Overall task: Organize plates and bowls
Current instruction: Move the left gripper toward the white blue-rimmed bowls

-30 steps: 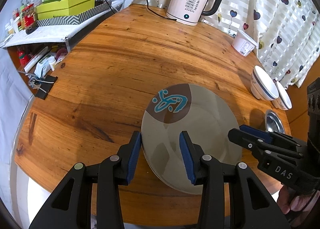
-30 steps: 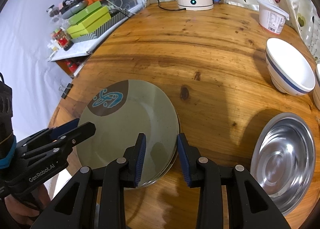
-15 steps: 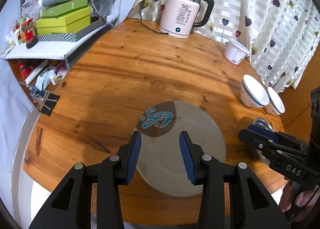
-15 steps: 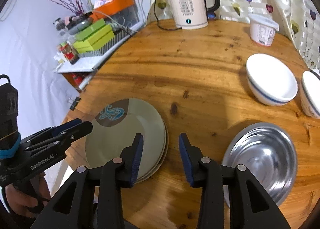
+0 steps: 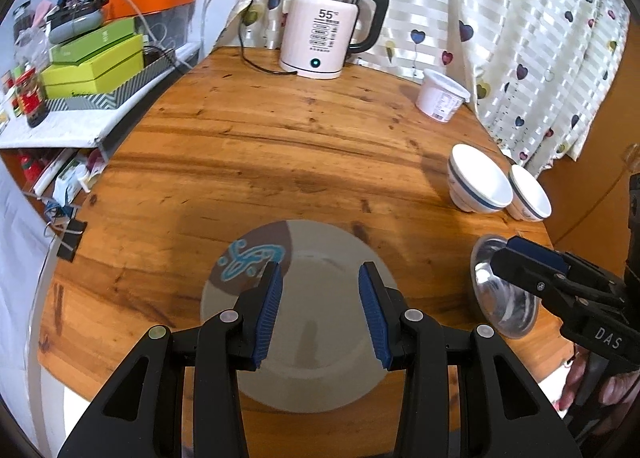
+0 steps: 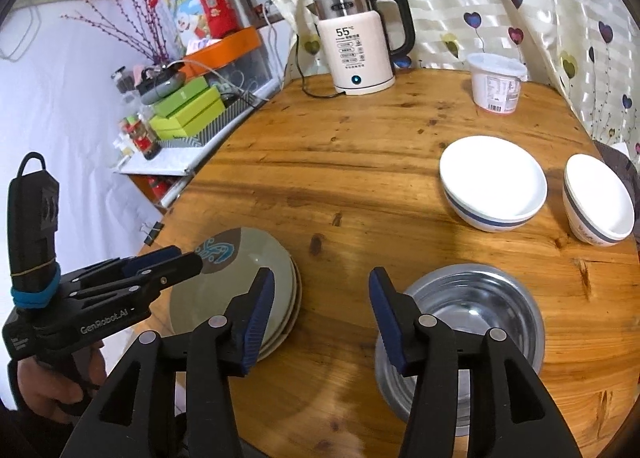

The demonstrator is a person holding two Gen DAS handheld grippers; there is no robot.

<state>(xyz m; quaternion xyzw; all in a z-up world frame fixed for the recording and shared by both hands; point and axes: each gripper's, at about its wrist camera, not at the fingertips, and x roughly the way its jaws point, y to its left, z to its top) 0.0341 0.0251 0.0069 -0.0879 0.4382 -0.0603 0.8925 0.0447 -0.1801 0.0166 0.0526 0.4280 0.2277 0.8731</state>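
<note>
A stack of grey-green plates with a blue swirl on a brown patch lies at the round wooden table's near edge; it also shows in the right wrist view. My left gripper is open and empty above it. My right gripper is open and empty over bare wood between the plates and a steel bowl, which also shows in the left wrist view. Two white bowls with blue bands, a wide one and a smaller one, stand on the right.
A white electric kettle with its cord and a white plastic tub stand at the table's far side. A shelf with green boxes and clutter is on the left. A heart-print curtain hangs behind.
Both grippers have pulled back and up from the plate stack, so more of the table shows. The right gripper has shifted right towards the steel bowl and its jaws have widened.
</note>
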